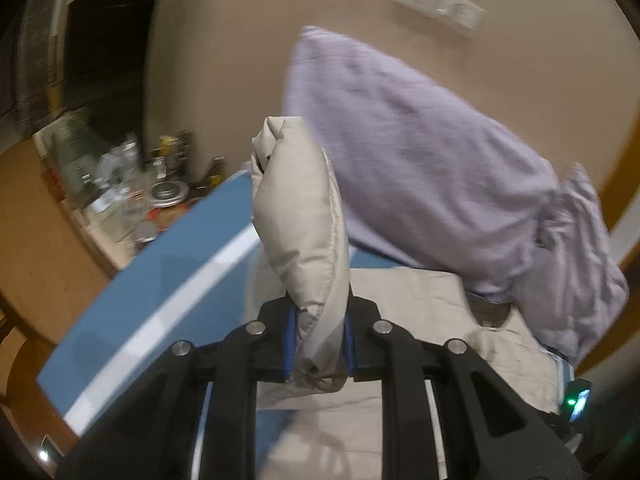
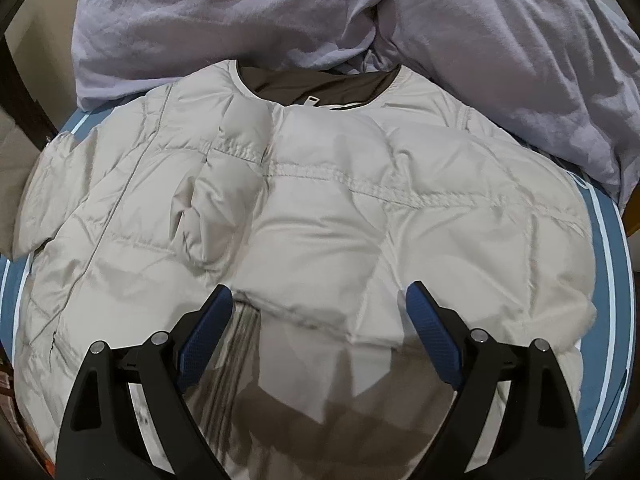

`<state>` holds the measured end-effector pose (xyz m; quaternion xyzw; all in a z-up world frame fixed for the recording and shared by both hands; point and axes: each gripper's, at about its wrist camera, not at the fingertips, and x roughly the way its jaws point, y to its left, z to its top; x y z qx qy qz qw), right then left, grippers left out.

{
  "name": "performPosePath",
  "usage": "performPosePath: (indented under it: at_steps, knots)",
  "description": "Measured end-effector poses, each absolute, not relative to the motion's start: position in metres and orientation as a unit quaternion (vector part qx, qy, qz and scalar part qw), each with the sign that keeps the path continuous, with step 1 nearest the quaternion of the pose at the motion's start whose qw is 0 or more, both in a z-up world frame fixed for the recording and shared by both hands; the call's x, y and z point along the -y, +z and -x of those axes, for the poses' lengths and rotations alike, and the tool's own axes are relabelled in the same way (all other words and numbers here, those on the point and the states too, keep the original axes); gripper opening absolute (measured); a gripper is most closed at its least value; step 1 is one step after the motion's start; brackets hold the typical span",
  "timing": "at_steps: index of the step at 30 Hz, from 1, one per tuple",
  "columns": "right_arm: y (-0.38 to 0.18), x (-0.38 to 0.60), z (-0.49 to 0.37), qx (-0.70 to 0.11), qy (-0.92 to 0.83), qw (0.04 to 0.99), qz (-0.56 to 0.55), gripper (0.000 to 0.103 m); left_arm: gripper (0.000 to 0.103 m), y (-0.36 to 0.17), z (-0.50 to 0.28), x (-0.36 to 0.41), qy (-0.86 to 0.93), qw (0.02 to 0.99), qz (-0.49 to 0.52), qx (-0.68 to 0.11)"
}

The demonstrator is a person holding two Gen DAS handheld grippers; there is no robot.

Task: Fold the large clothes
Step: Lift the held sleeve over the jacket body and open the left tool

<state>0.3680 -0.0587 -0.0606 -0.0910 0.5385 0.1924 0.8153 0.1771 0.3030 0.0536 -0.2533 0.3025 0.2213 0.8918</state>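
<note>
A cream quilted puffer jacket (image 2: 320, 216) lies spread flat on a blue bed sheet, its brown-lined collar (image 2: 316, 80) at the far side. My left gripper (image 1: 319, 344) is shut on a puffy fold of the jacket, probably a sleeve (image 1: 300, 216), which stands lifted above the bed. The rest of the jacket (image 1: 420, 300) lies below it. My right gripper (image 2: 318, 308) hovers open over the jacket's lower middle, with nothing between its blue pads (image 2: 434, 332).
A crumpled lilac blanket (image 2: 280, 12) is heaped along the far side of the bed, also the blanket (image 1: 440, 168) seen from the left. The blue sheet with a white stripe (image 1: 168, 288) shows at the bed's edge. A cluttered side table (image 1: 132, 192) stands beyond.
</note>
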Motion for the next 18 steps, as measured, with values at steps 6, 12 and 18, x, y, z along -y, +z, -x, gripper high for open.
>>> performPosePath:
  at_steps: [6, 12, 18]
  knots:
    - [-0.053, 0.078, -0.358, -0.536, 0.188, 0.819, 0.084, 0.09, 0.019, 0.073, -0.209, -0.249, 0.144, 0.914, 0.235, -0.299]
    - [-0.047, 0.101, -0.353, -0.534, 0.174, 0.824, 0.074, 0.09, 0.019, 0.077, -0.246, -0.193, 0.066, 0.924, 0.218, -0.308]
    - [-0.045, 0.122, -0.352, -0.533, 0.154, 0.829, 0.067, 0.09, 0.019, 0.057, -0.281, -0.145, 0.021, 0.916, 0.207, -0.343]
